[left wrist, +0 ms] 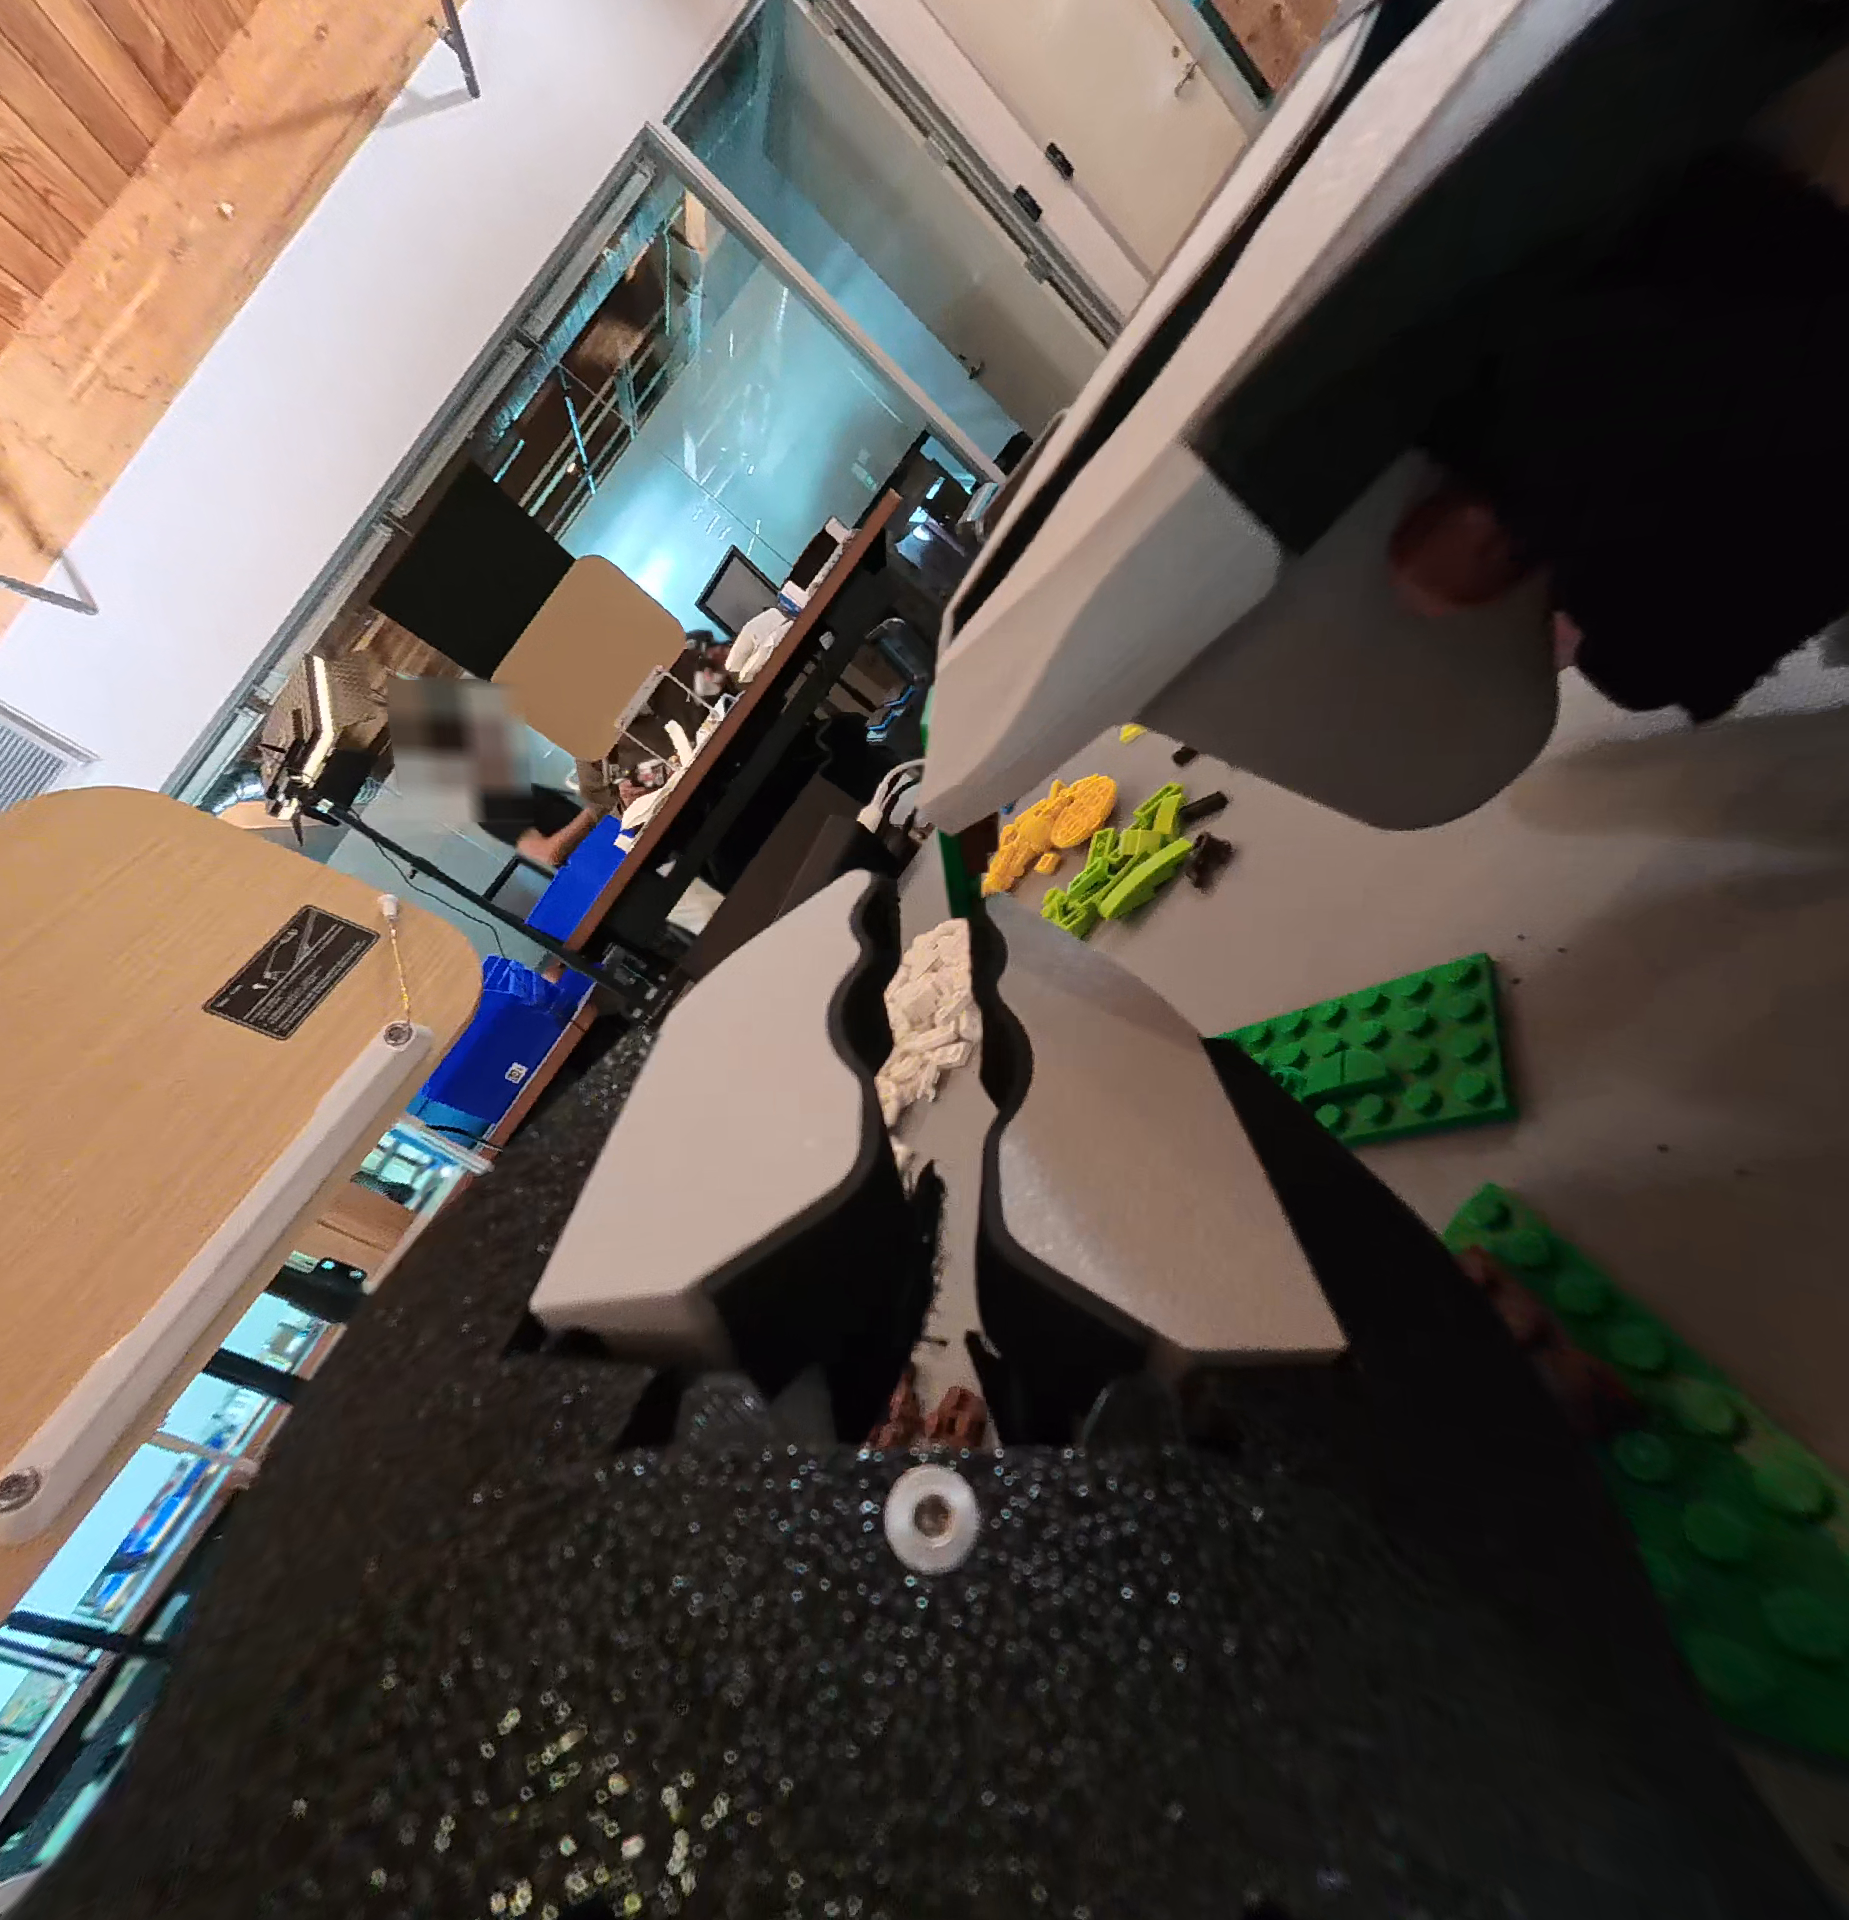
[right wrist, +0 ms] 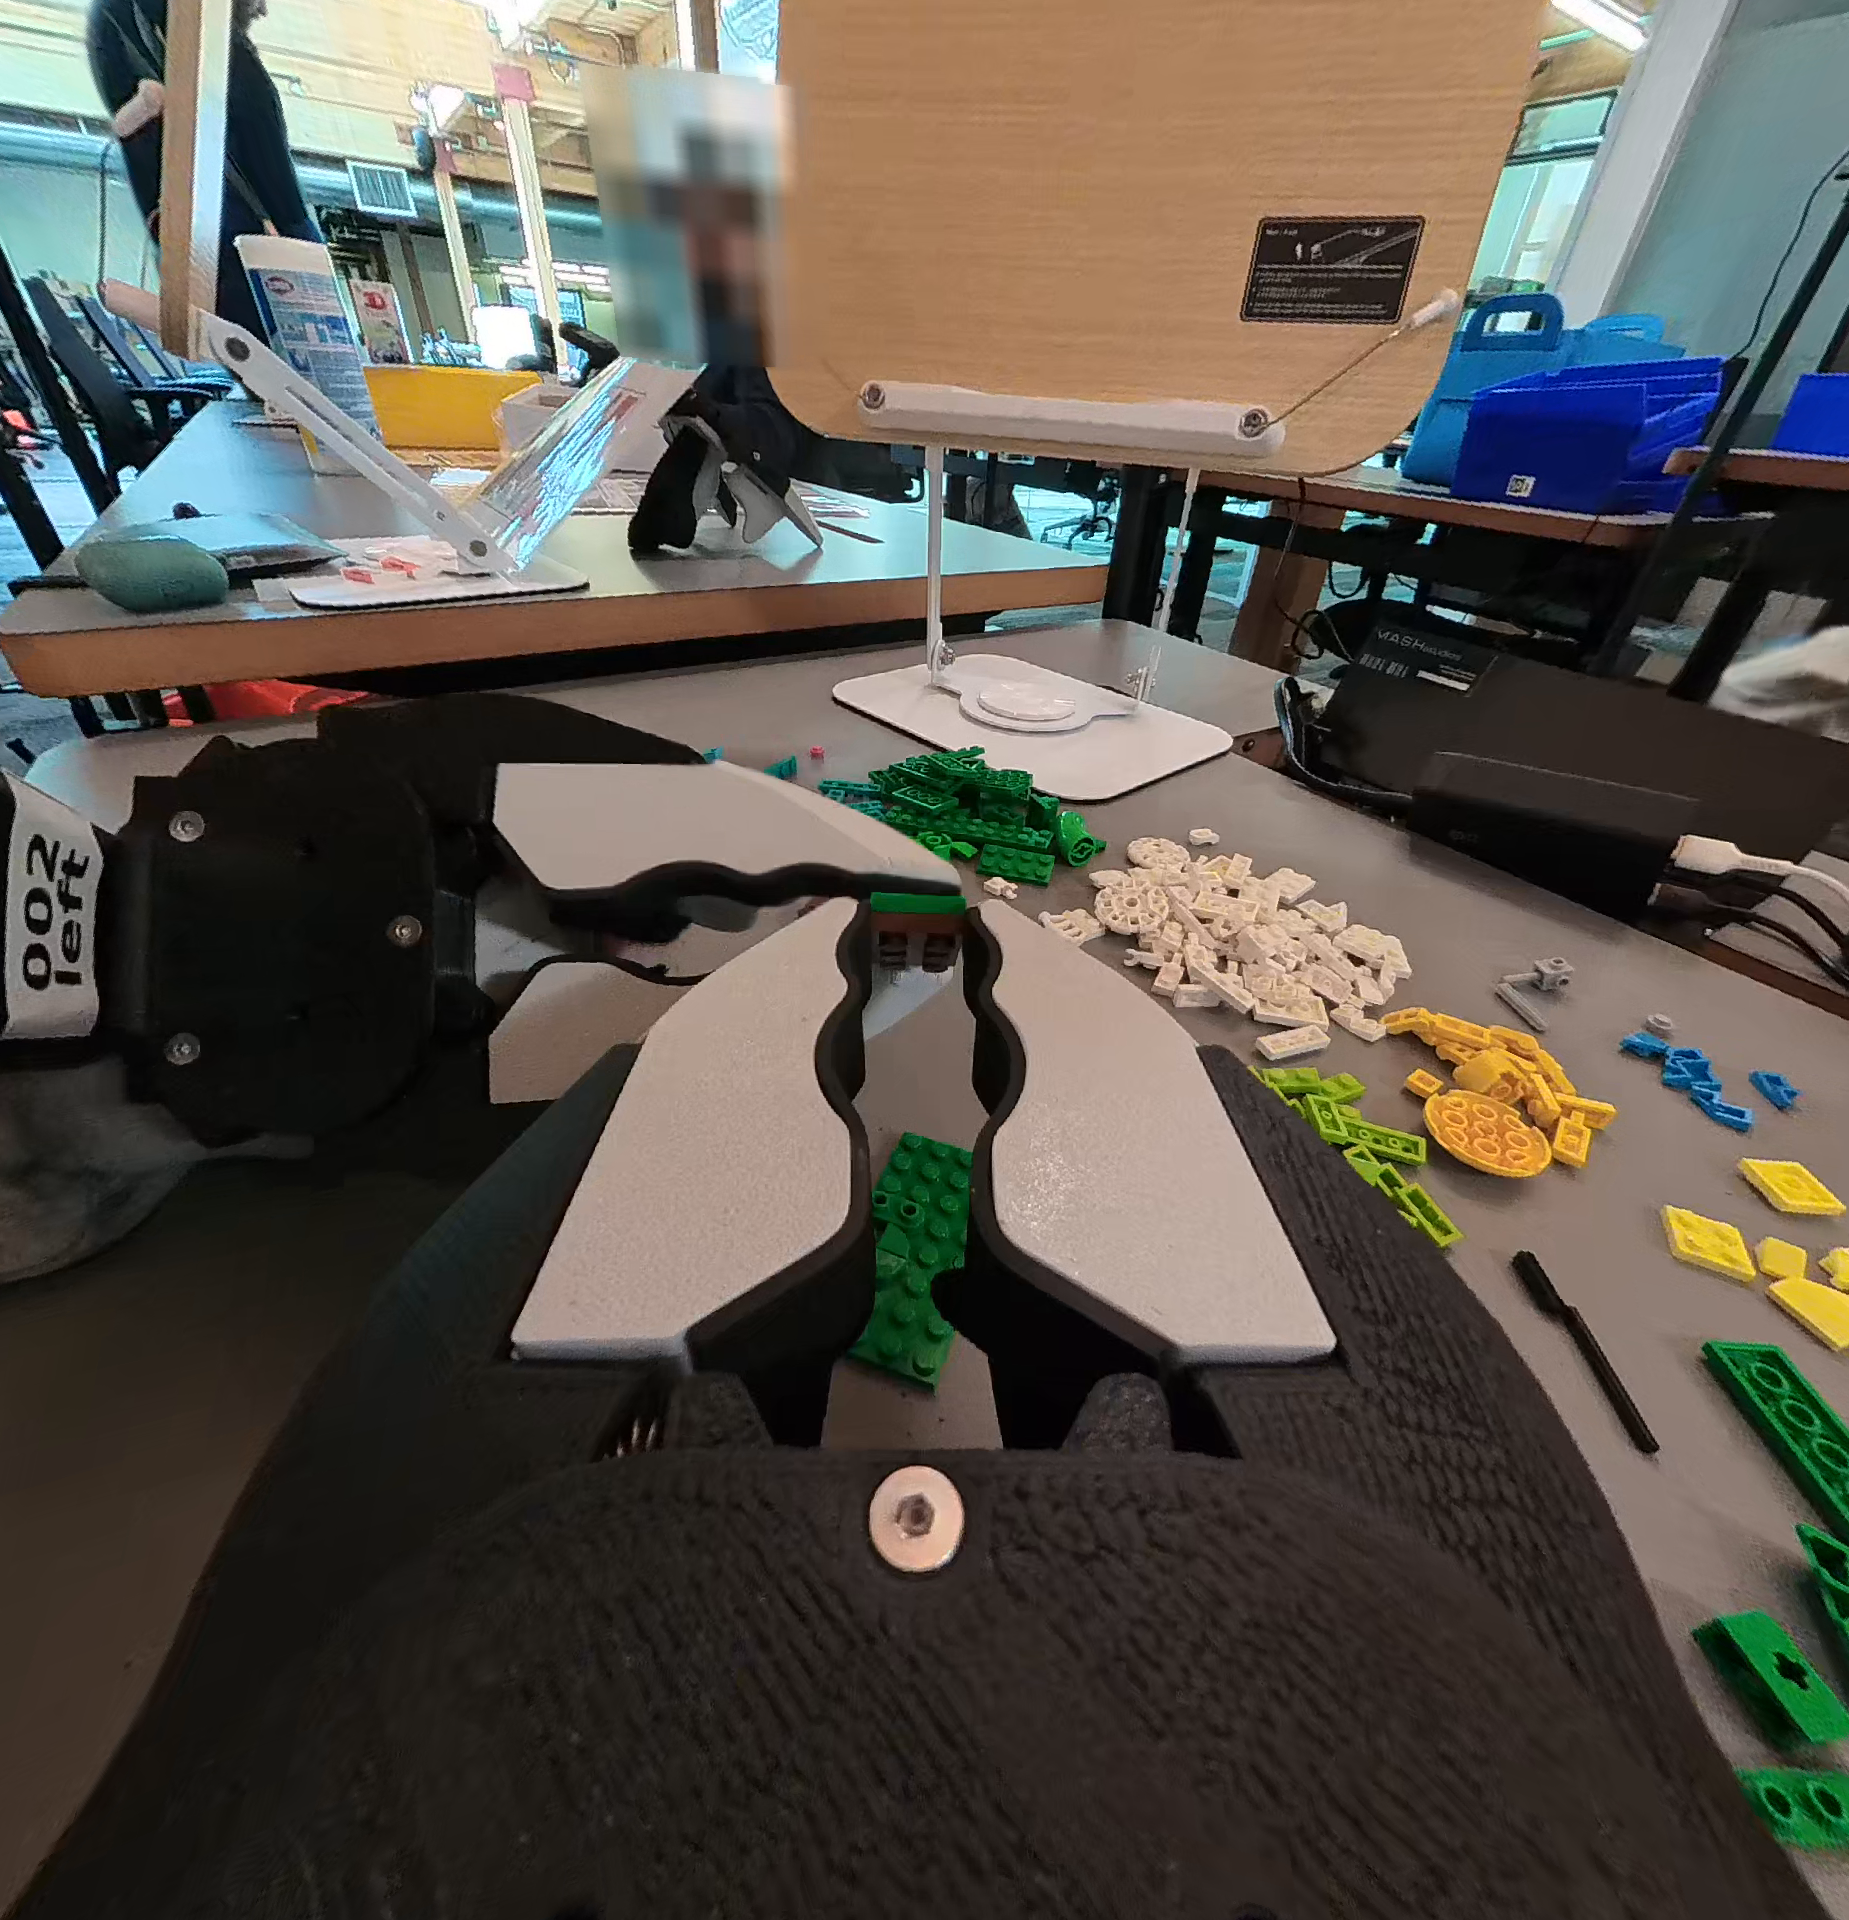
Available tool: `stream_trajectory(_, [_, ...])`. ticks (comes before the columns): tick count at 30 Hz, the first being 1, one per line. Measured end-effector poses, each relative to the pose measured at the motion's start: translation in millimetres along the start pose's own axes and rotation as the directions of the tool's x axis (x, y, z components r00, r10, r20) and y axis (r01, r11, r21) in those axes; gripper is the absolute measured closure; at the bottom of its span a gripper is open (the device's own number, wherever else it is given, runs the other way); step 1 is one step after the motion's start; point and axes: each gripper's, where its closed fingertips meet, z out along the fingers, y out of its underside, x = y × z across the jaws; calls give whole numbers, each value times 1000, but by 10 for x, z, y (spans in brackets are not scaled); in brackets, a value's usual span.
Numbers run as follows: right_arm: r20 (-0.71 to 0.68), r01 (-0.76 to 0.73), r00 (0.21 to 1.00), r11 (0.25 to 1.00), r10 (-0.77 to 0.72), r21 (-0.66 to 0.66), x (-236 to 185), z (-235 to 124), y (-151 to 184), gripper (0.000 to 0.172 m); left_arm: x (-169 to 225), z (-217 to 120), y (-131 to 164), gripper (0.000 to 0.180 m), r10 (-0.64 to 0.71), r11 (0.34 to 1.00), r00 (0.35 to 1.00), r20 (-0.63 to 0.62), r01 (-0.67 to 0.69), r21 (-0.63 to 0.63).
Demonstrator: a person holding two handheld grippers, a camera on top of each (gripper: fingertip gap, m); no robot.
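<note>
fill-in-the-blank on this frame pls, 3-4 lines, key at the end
1. The right gripper pinches a small piece, brown below and ____ on top.
2. The pile of small bricks right of that gripper's tips is ____.
3. The round studded plate is ____.
4. The thin black stick lies on the ____.

Missing words: green; white; yellow; table

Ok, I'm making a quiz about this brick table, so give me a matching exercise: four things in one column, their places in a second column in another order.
Things:
1 white pile
2 dark green pile
3 pen
4 brown-and-green brick

Places:
a pinched in the right gripper
b by the white stand base
c just right of the lime pieces
d between the dark green pile and the yellow disc

Pairs: 1-d, 2-b, 3-c, 4-a
</note>
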Motion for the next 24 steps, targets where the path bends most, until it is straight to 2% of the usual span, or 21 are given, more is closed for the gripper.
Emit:
stream_trajectory(5, [21, -37, 999, 999, 37, 10, -13, -12, -29, 156, 26, -14, -34, 176, -3, 1000, 1000, -16, 4, 25])
stream_trajectory(9, [23, -39, 999, 999, 39, 1, 3, -23, -32, 156, -54, -25, -63, 149, -24, 999, 999, 25, 23, 34])
stream_trajectory(10, [27, -43, 999, 999, 43, 0, 0, -21, -28, 156, -52, -30, -78, 148, -33, 999, 999, 19, 32, 43])
stream_trajectory(13, [60, -63, 996, 998, 63, -3, -48, -15, -24, 156, 38, -30, -90, 150, -28, 998, 999, -31, 29, 51])
stream_trajectory(17, [77, -75, 994, 997, 74, 0, -74, -13, -26, 156, 37, -32, -86, 174, 13, 999, 1000, -10, -12, 42])
stream_trajectory(22, [83, -86, 993, 996, 86, -2, -73, -13, -16, 156, 46, -31, -77, 175, 55, 998, 998, -8, -55, 33])
stream_trajectory(24, [86, -87, 993, 996, 87, -1, -76, -13, -16, 156, 63, -35, -72, 176, 22, 999, 999, -37, -21, 27])
